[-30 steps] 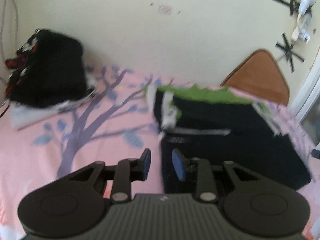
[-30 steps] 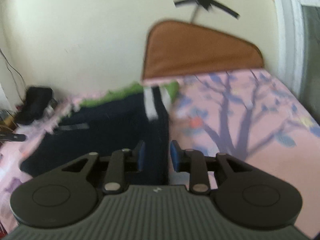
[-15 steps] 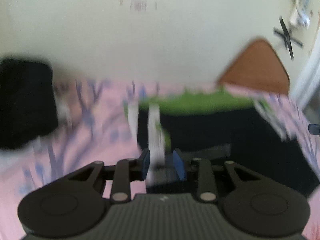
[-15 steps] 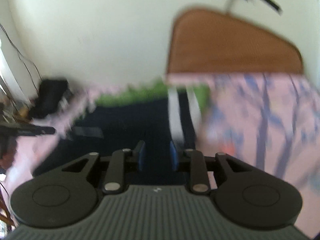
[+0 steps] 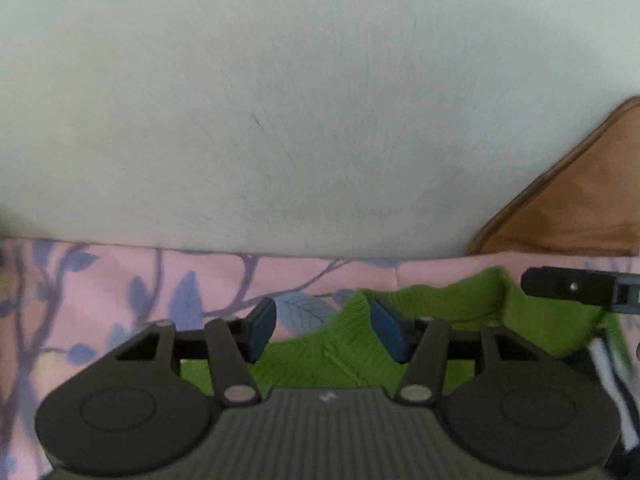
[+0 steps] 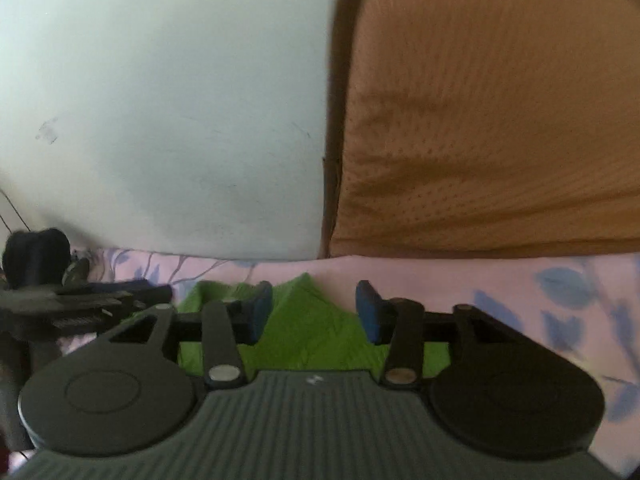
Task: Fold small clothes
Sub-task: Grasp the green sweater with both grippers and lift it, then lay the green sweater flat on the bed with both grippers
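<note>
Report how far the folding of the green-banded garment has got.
Done: both tools have reached the ribbed green waistband at the far edge of the pink leaf-print bedsheet. In hand: the left tool and right tool are open, each straddling a raised peak of the band, neither clamped. Left: close on the fabric and make the fold; no finished fold is visible in either view.

left claw [image 5: 323, 330] – spread wide | straddling green waistband [image 5: 348, 344] corner
</note>
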The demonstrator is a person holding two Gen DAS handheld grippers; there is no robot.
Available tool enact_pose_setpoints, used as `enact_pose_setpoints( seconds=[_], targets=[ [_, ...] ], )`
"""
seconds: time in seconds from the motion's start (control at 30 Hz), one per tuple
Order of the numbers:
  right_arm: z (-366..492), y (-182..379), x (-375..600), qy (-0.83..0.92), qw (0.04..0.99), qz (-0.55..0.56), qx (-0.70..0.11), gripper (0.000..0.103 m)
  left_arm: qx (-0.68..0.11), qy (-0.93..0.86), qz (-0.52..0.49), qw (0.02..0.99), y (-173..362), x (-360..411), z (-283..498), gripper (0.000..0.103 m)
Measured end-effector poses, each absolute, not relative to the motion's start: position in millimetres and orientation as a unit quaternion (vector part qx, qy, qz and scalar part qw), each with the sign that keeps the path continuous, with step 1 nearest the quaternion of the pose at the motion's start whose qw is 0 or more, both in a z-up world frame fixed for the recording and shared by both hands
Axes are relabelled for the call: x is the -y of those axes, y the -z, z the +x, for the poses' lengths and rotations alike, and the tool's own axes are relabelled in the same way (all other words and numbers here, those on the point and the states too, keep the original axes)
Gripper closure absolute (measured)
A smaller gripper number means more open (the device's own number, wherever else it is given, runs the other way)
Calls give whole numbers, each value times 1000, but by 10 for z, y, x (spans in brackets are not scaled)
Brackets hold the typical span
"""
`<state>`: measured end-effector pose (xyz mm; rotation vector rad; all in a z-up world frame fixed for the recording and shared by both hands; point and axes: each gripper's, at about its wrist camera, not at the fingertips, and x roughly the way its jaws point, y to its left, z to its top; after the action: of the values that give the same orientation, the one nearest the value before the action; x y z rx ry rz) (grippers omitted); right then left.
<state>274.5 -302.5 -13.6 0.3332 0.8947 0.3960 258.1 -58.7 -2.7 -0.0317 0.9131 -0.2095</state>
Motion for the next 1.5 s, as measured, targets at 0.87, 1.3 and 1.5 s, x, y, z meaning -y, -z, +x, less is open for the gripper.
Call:
enact_pose_setpoints(
  seconds=[0.87,1.3,1.5],
  targets=[
    [-363,-835,2930,-274,921,-30,-275,88,-304,252,-9,919,-549,235,-523,90],
    [-1173,-319,2982,-227,937,-17,-265,61,-296,256,-17,920,-339,-141,-1162,55],
    [-892,-656,3254,-180,961,13,-210,61,-291,198,-128,927,-550,-625,-789,81]
  ],
)
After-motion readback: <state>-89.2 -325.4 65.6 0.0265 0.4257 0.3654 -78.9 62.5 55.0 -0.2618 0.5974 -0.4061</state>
